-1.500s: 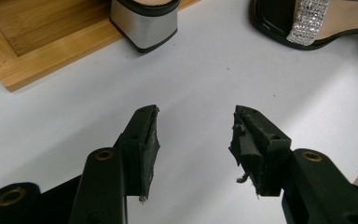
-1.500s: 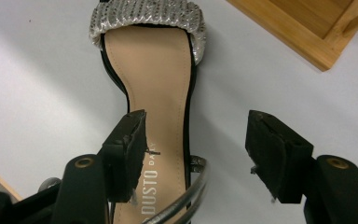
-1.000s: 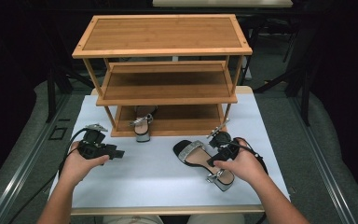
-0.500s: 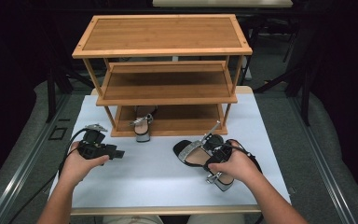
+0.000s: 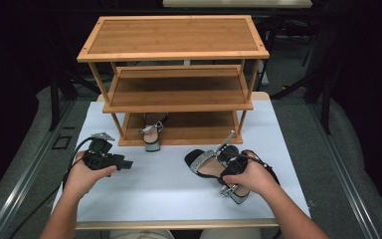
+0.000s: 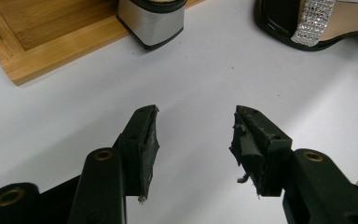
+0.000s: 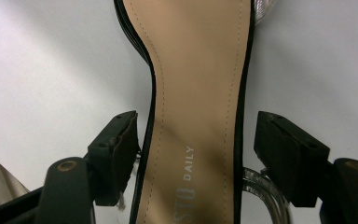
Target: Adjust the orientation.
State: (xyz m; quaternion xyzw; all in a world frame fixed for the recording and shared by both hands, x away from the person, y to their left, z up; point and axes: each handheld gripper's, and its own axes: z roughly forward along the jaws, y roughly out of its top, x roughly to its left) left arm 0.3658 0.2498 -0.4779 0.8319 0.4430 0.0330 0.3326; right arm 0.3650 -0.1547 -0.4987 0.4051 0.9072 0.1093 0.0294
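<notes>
Straddling the sandal [image 7: 196,93], my right gripper [image 7: 196,154] had just been opening wide; squeezing mid-sole looked best, left gripper [image 6: 193,140] idling empty, narrowly parted

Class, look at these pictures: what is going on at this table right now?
A person is putting sandals on a wooden shoe rack. One sandal already sits on the bottom shelf, its heel at the front edge. The right tongs straddle the second sandal on the white table; their jaws have just been opening and sit either side of its sole without pressing. The left tongs rest apart, holding nothing.
</notes>
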